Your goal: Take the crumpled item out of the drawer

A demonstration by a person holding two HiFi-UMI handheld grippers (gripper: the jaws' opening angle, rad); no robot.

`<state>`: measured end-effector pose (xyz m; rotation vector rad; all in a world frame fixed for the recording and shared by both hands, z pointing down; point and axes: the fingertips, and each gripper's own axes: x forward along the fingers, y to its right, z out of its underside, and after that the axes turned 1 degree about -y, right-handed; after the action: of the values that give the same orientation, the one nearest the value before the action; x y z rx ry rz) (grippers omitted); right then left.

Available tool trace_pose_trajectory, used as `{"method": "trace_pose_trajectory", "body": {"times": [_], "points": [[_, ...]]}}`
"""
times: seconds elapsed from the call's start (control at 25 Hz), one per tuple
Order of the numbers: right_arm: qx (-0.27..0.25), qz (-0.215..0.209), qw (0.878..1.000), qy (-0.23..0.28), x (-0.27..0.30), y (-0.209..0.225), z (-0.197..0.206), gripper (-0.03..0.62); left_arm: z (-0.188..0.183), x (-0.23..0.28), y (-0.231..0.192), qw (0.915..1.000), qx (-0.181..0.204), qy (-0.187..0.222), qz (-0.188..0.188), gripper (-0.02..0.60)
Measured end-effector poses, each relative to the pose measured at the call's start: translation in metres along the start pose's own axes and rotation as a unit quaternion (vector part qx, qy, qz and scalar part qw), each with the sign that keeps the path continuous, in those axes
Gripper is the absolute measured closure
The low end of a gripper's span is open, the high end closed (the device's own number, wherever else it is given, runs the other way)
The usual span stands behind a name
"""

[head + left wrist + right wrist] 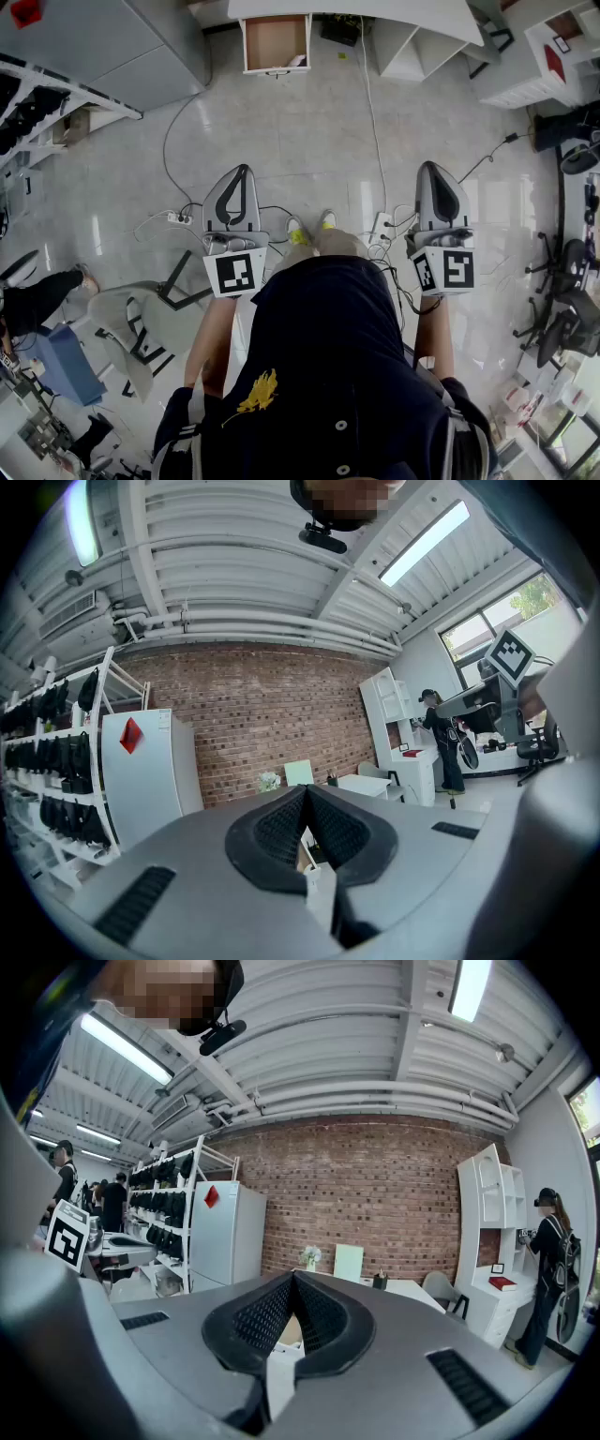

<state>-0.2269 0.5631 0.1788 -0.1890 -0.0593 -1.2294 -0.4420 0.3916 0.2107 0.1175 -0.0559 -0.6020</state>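
Observation:
An open wooden drawer (275, 42) sticks out from under a white desk (356, 9) at the far end of the floor in the head view. A small pale crumpled item (296, 62) lies at its front right corner. My left gripper (243, 170) and right gripper (430, 167) are held at waist height, pointing toward the desk and well short of the drawer. Both are shut with nothing between their pads. In the left gripper view the black pads (281, 827) meet at the tip, and in the right gripper view the pads (262, 1316) do the same.
Cables and a power strip (178, 218) run across the tiled floor between me and the desk. A grey chair (141, 323) stands at my left, white shelving (412, 47) right of the drawer, office chairs (562, 309) at far right. A person (548, 1269) stands by a white shelf.

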Motion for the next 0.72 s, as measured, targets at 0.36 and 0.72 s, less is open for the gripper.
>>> {"method": "trace_pose_trajectory", "body": {"times": [0.36, 0.72], "points": [[-0.005, 0.004, 1.0, 0.002, 0.001, -0.022, -0.008, 0.568, 0.011, -0.001, -0.015, 0.9995, -0.015, -0.009, 0.027, 0.561], [-0.005, 0.021, 1.0, -0.003, 0.026, 0.001, -0.006, 0.568, 0.024, 0.053, -0.008, 0.9975, 0.015, -0.023, 0.066, 0.385]]}}
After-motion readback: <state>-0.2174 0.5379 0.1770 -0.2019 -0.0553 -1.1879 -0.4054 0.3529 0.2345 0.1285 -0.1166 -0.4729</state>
